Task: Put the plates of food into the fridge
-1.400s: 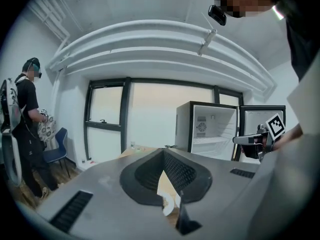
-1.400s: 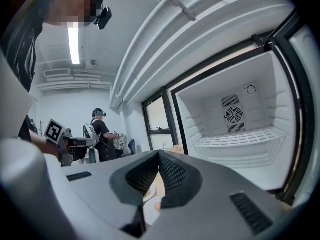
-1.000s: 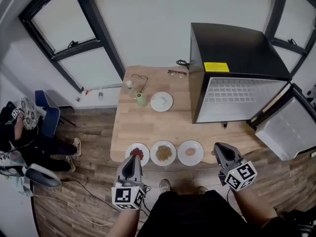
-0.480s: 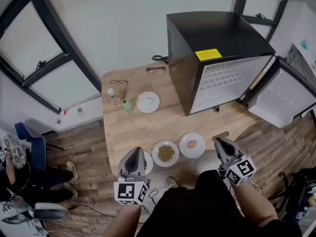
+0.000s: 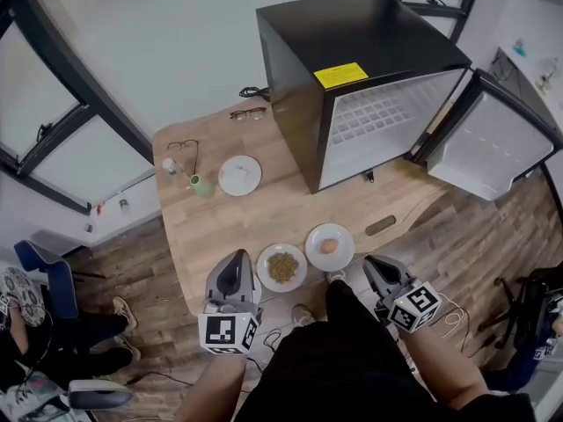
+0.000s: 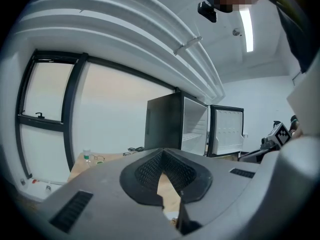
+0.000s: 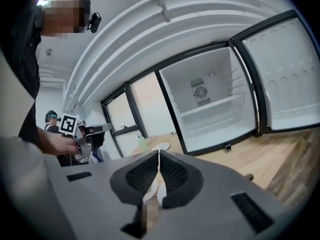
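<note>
Grey tongs on the left gripper [image 5: 234,264] and right gripper [image 5: 373,267] are closed and empty, at the near edge of the surface [image 5: 264,218]. Just beyond sit the plate of brown-green bits [image 5: 281,266] and the plate with a pale lump [image 5: 330,246]. Best to open first and pinch a rim level. The open fridge [image 5: 378,112] waits behind.

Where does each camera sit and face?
Head view: on the head, steeply down at table, left gripper, right gripper, dark torso.
Left gripper view: on the left gripper, along its jaws toward the fridge.
Right gripper view: on the right gripper, along its shut jaws into the fridge.
Shared: all show the open fridge.
</note>
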`<control>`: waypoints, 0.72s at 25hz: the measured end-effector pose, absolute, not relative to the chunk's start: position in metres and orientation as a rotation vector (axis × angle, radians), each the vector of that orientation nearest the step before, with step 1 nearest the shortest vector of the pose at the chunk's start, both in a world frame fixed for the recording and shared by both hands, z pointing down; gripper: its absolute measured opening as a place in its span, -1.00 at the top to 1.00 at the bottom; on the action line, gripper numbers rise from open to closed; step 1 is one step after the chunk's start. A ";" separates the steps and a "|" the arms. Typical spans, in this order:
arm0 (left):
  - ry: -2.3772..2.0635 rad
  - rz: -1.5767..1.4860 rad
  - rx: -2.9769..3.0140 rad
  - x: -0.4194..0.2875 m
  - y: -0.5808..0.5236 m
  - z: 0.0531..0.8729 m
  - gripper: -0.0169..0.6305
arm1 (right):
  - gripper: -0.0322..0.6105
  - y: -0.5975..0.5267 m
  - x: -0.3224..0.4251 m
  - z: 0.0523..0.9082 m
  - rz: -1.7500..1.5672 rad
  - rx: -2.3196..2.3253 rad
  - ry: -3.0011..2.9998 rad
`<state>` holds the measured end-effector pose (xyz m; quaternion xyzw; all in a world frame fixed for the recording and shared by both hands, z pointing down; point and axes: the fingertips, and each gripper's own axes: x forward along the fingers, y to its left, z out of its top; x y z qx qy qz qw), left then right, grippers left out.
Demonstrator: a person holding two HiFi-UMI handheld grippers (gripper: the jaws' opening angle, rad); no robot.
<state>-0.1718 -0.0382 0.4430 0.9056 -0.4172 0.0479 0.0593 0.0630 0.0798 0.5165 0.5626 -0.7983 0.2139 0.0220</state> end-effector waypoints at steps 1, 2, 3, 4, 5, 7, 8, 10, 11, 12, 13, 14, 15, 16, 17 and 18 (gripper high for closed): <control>-1.254 0.148 2.760 -0.168 -0.038 0.442 0.94 | 0.83 0.081 0.061 0.527 0.700 1.732 -2.479; -1.244 0.157 2.785 -0.164 -0.037 0.440 0.94 | 0.83 0.082 0.060 0.536 0.736 1.733 -2.484; -1.232 0.174 2.818 -0.159 -0.037 0.439 0.94 | 0.83 0.082 0.061 0.544 0.774 1.751 -2.484; -1.219 0.197 2.855 -0.155 -0.037 0.439 0.94 | 0.83 0.082 0.065 0.551 0.816 1.787 -2.474; -1.208 0.221 2.885 -0.151 -0.039 0.440 0.94 | 0.83 0.081 0.069 0.558 0.858 1.832 -2.456; -1.200 0.246 2.904 -0.148 -0.046 0.442 0.94 | 0.83 0.079 0.076 0.570 0.914 1.908 -2.413; -1.199 0.247 2.895 -0.147 -0.050 0.444 0.94 | 0.83 0.078 0.077 0.578 0.929 1.927 -2.392; -1.180 0.236 2.862 -0.142 -0.056 0.450 0.94 | 0.83 0.078 0.078 0.598 0.966 1.931 -2.350; -1.158 0.233 2.850 -0.137 -0.057 0.454 0.94 | 0.83 0.078 0.079 0.609 0.990 1.928 -2.328; -1.133 0.234 2.843 -0.132 -0.056 0.460 0.94 | 0.83 0.079 0.081 0.619 1.018 1.931 -2.304; -1.111 0.240 2.840 -0.127 -0.056 0.466 0.94 | 0.83 0.080 0.083 0.628 1.051 1.941 -2.280; -1.091 0.245 2.841 -0.123 -0.054 0.471 0.94 | 0.82 0.082 0.086 0.636 1.086 1.956 -2.254; -1.074 0.249 2.848 -0.119 -0.052 0.474 0.94 | 0.82 0.084 0.088 0.644 1.120 1.972 -2.230; -1.058 0.253 2.859 -0.117 -0.050 0.475 0.94 | 0.82 0.086 0.090 0.650 1.150 1.985 -2.211; -1.045 0.256 2.870 -0.114 -0.048 0.476 0.94 | 0.81 0.087 0.090 0.656 1.179 1.992 -2.199; -1.037 0.259 2.879 -0.113 -0.046 0.477 0.94 | 0.77 0.088 0.090 0.661 1.209 1.991 -2.193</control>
